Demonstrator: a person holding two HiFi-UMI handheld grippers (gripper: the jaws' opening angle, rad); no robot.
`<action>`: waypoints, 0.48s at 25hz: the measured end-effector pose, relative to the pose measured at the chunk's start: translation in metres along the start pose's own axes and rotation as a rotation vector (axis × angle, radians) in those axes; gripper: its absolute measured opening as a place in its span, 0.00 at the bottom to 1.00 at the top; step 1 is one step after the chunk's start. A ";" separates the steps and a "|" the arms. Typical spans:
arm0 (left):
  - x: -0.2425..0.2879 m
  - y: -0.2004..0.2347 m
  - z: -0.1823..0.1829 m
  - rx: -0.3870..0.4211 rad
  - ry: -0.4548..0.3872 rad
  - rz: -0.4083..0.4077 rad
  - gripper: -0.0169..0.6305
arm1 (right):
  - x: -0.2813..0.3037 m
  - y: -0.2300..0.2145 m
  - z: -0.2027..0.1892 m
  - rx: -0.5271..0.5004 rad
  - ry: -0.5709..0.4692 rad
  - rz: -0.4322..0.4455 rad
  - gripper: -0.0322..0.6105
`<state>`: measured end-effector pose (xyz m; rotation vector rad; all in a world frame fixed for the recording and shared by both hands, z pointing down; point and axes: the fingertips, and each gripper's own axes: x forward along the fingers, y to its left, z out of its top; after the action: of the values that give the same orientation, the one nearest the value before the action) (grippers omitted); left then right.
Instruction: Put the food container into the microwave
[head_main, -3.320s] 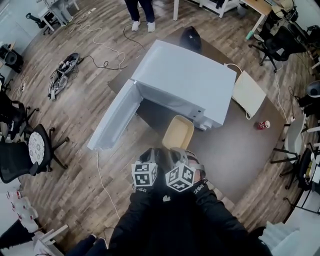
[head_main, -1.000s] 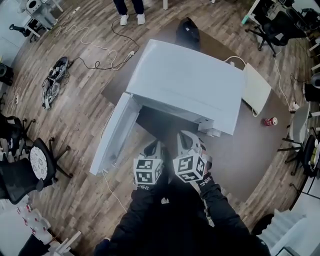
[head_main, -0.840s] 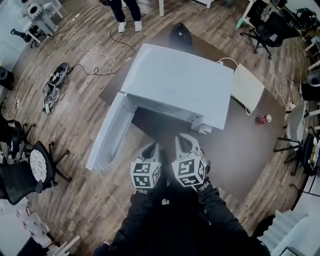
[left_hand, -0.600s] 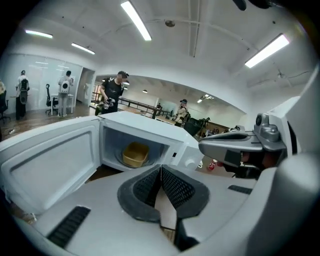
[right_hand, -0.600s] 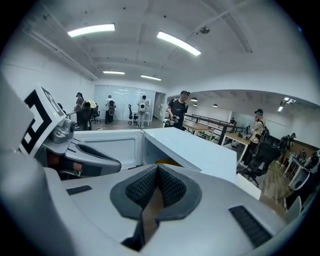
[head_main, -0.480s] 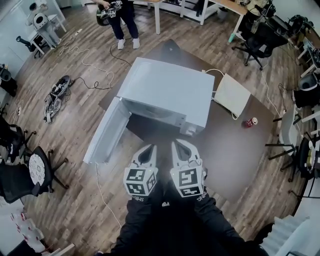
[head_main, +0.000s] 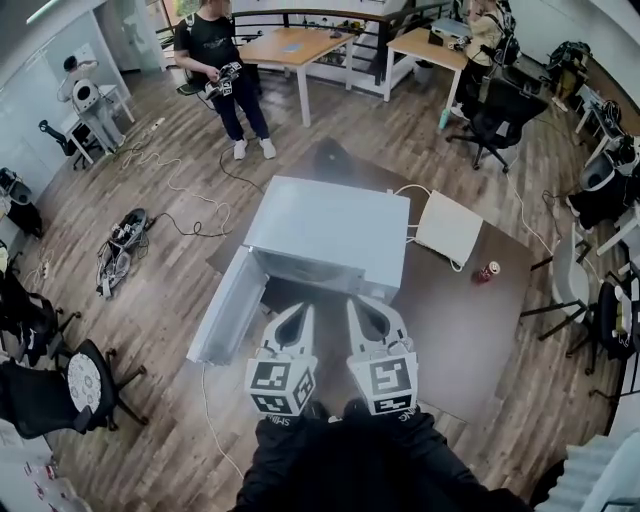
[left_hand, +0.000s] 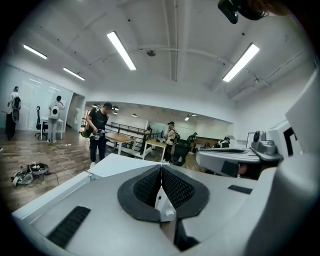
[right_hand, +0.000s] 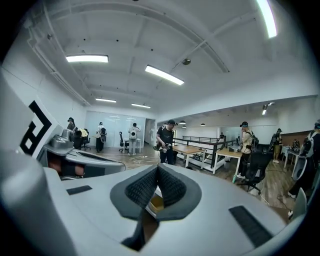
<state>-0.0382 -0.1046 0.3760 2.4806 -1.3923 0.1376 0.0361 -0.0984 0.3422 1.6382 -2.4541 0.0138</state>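
Note:
The white microwave (head_main: 325, 235) stands on the brown table (head_main: 470, 320) with its door (head_main: 228, 305) swung open to the left. In the head view the food container is out of sight. Through the gap under the pads in the right gripper view, a small yellowish patch (right_hand: 155, 202) shows, and I cannot tell what it is. My left gripper (head_main: 297, 312) and right gripper (head_main: 362, 305) hover side by side just in front of the microwave's open front. Both are shut with pads touching and hold nothing: left gripper (left_hand: 161, 172), right gripper (right_hand: 157, 172).
A white flat panel (head_main: 448, 228) with a cord and a red can (head_main: 489, 270) lie on the table right of the microwave. A black object (head_main: 330, 155) sits behind it. A person (head_main: 220, 60) stands beyond; cables (head_main: 120, 240) and office chairs (head_main: 60, 385) are on the left floor.
The container that lay in front of the microwave has gone out of sight. Both grippers have drawn back from the microwave's opening, and the head view has pulled farther away.

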 end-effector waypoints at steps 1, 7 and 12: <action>-0.002 0.000 0.005 0.004 -0.008 -0.002 0.08 | -0.001 0.000 0.004 0.007 -0.012 -0.006 0.09; -0.006 0.013 0.025 0.031 -0.056 -0.034 0.08 | 0.010 0.012 0.020 0.016 -0.052 -0.016 0.09; -0.002 0.025 0.030 0.038 -0.060 -0.035 0.08 | 0.018 0.011 0.023 0.018 -0.064 -0.031 0.09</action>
<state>-0.0616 -0.1245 0.3517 2.5589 -1.3807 0.0835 0.0157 -0.1131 0.3234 1.7105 -2.4816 -0.0210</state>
